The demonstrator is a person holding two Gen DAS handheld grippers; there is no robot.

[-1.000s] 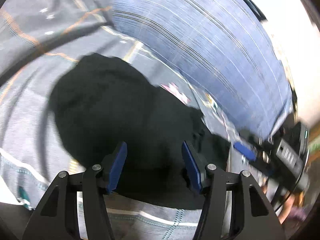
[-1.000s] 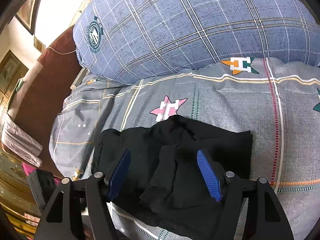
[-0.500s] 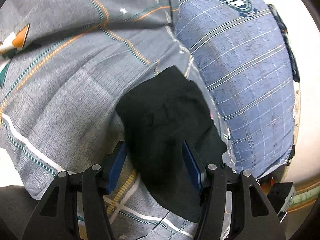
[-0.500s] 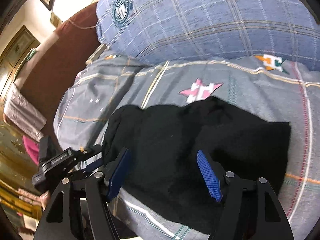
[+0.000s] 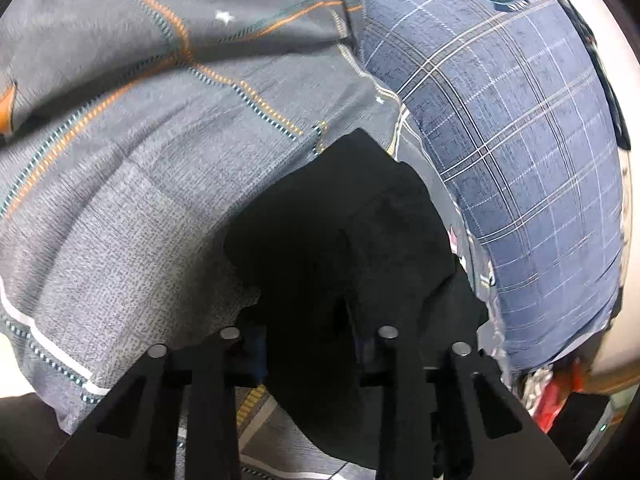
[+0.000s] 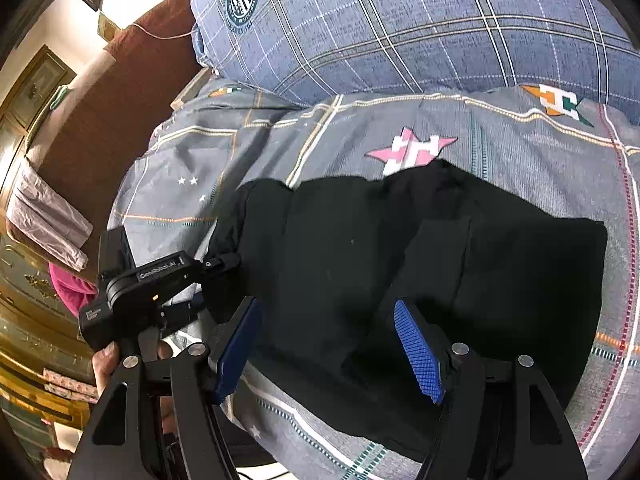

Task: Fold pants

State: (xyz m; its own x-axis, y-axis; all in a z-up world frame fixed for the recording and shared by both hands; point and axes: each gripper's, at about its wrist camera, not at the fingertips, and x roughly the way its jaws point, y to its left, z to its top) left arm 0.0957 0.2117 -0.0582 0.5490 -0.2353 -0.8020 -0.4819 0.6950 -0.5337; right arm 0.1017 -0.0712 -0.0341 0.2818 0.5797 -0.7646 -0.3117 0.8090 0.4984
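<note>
Black pants (image 6: pixel 360 248) lie bunched in a rough rectangle on the grey patterned bedsheet (image 6: pixel 500 148). In the left wrist view the pants (image 5: pixel 336 220) run as a dark heap from the middle down between my left gripper's (image 5: pixel 308 344) fingers. Its jaws are closing, and the cloth fills the gap and hides most of the blue pads. From the right wrist view the left gripper (image 6: pixel 230 259) bites the pants' left end. My right gripper (image 6: pixel 332 344) stands open just above the pants' near edge, blue pads wide apart with nothing pinched.
A big blue plaid pillow (image 6: pixel 400 20) lies behind the pants, also at the right in the left wrist view (image 5: pixel 520 140). A brown headboard (image 6: pixel 120 92) and wooden furniture stand at the left. A person's hand (image 6: pixel 104 364) holds the left gripper's handle.
The left gripper's jaws have narrowed onto the pants' end and it has sunk closer to the cloth. The right gripper has shifted a little over the pants, and it is still open.
</note>
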